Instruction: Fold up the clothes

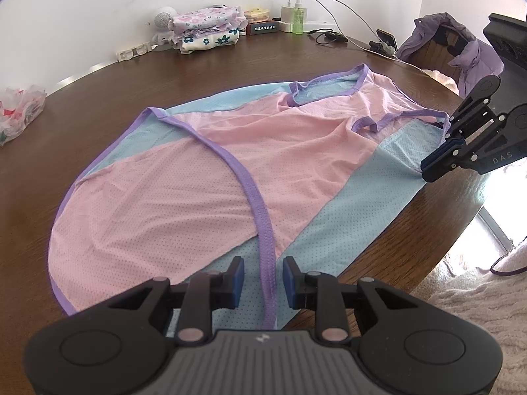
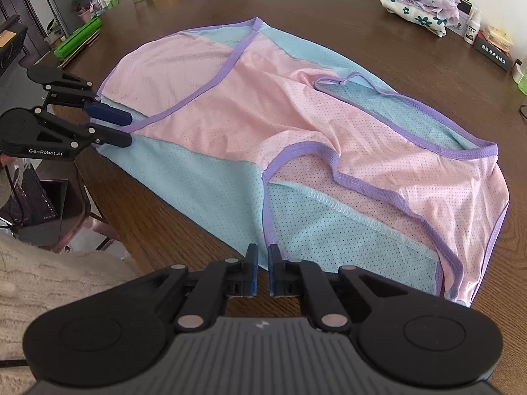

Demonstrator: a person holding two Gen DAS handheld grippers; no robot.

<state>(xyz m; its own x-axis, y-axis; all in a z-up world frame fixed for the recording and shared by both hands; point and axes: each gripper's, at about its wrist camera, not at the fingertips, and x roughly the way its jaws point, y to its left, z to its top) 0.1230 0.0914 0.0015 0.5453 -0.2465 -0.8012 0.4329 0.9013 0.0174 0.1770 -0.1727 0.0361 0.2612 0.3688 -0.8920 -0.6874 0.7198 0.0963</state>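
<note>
Nearest the left wrist camera, the left hand-held gripper point(image 1: 263, 281) stands open, its blue pads straddling the purple trim point(image 1: 260, 217) at the near hem of the garment point(image 1: 184, 197) without pinching it. At the neighbouring corner, the right hand-held gripper point(image 2: 262, 268) has its pads drawn almost together at the blue mesh edge; seen from the left camera it looks shut on the cloth, though I cannot be sure any fabric lies between the pads. Between and beyond them the pink-and-blue mesh top lies spread on the brown worktop point(image 1: 98, 98), already doubled over so one purple-bound edge crosses the middle. That suggests the fold is partway done, with both corners of the near edge being taken up. Next, the left pads must close on the hem, then both ends lift together and carry across evenly. Farther back, beside the wall, sits a stack of folded floral clothes point(image 1: 207, 29).
</note>
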